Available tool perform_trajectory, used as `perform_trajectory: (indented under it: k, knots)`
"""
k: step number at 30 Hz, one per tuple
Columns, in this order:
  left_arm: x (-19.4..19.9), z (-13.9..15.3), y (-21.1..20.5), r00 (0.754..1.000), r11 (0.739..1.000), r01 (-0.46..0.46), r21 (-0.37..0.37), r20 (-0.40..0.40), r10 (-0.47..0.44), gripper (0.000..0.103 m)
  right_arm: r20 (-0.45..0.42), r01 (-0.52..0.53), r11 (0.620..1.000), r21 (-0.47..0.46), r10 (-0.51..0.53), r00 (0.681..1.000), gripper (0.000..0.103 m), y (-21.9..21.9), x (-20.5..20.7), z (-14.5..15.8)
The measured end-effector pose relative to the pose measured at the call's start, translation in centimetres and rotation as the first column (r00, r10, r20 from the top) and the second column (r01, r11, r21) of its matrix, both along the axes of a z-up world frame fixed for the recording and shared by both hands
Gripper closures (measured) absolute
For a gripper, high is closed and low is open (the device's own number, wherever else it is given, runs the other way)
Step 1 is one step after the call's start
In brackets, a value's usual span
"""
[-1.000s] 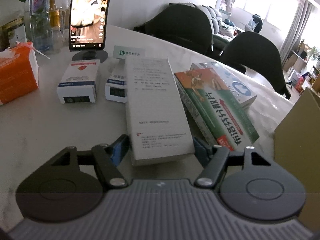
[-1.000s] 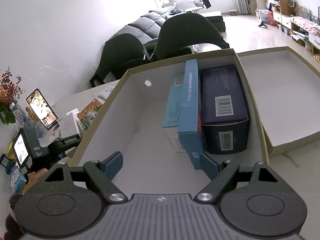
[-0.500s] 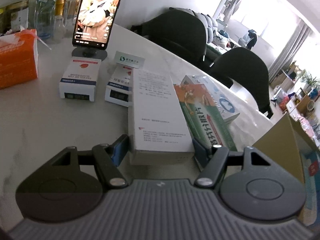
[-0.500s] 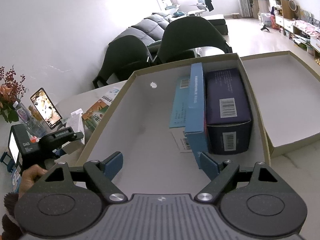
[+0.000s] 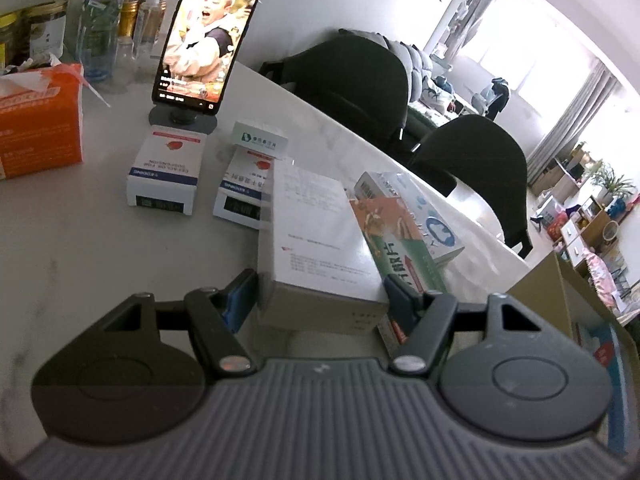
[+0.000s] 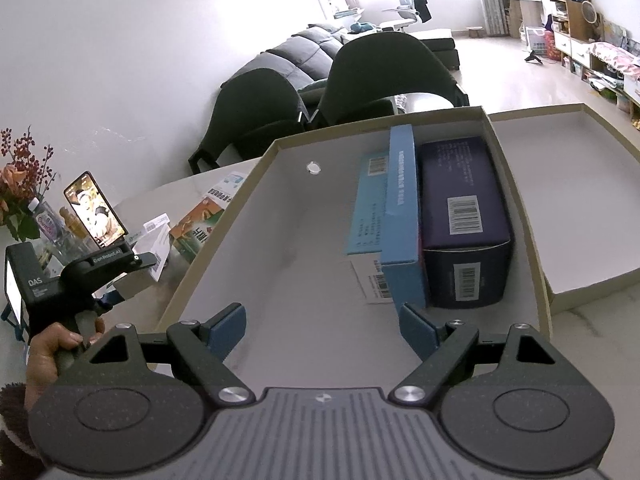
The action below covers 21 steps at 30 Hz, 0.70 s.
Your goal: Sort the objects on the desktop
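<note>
the open cardboard box [image 6: 280,280] holds a dark navy carton [image 6: 464,232] against its right wall and a blue carton [image 6: 400,216] touching it. right gripper [image 6: 322,320] hangs over the box floor, jaws spread, empty. on the table [image 5: 60,248], left gripper [image 5: 320,300] clamps the white box [image 5: 316,240], beside a green-orange box [image 5: 396,240].

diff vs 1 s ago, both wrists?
The left gripper closed in on the near end of the white box, its pads now against both sides, and tipped so the view swung toward the carton. The right gripper stayed open and empty over the carton, drifting slightly. The blue box and dark box inside did not move.
</note>
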<state>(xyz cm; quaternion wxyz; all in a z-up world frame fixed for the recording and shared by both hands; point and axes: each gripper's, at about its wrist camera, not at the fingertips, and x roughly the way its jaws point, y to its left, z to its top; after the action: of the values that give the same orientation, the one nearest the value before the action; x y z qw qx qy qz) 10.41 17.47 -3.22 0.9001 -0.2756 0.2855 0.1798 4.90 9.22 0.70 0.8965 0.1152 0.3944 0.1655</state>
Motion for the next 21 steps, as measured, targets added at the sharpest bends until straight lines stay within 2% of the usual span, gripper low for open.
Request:
perform_trajectory:
  k: [15, 21]
  knots:
    - [-2.2, 1.5, 0.3, 0.998, 1.0, 0.004, -0.015, 0.068, -0.003, 0.036, 0.005, -0.037, 0.999, 0.024, 0.037, 0.999, 0.017, 1.0, 0.0, 0.3]
    - [-3.1, 2.1, 0.7, 0.994, 0.999, 0.002, -0.035, 0.105, 0.002, 0.04, 0.008, -0.058, 0.997, 0.041, 0.058, 0.998, 0.017, 1.7, -0.1, 0.5]
